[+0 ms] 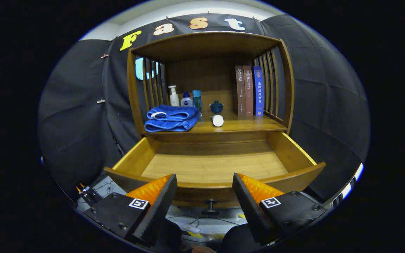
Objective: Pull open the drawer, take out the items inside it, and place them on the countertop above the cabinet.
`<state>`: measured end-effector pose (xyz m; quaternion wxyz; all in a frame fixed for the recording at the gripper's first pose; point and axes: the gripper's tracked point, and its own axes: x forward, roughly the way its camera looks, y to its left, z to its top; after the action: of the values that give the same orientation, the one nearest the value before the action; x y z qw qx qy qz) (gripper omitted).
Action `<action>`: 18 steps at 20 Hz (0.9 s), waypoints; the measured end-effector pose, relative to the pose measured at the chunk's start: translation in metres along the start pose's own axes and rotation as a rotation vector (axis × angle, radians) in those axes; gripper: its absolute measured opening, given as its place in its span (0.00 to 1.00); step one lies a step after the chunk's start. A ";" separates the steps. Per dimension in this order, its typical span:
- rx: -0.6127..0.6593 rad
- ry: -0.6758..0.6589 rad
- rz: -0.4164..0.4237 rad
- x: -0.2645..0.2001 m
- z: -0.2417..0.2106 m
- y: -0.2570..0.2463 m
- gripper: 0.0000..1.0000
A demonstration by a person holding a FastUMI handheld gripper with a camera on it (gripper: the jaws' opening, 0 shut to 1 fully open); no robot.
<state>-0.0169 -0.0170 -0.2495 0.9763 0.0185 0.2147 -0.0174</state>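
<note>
The gripper (204, 182) hangs with its fingers spread wide and nothing between them, just in front of a wooden drawer (301, 151) that stands pulled out of a cabinet; the drawer's bare floor shows no contents, and its round knob (210, 203) sits below the front panel, between the fingers. On the countertop (248, 123) above lie a folded blue towel (172, 118) at the left and a small white item (218, 120) on its side near the middle, with a lidded blue cup (216, 106) just behind it. Three bottles (186, 99) stand at the back beside the towel; three books (249, 90) stand upright against the slatted right side. Black cloth (83, 116) walls the booth around the cabinet.
</note>
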 end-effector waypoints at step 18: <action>0.054 0.085 -0.053 0.035 -0.059 -0.017 1.00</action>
<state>-0.0103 -0.0318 -0.3187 0.9647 0.0397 0.2557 -0.0483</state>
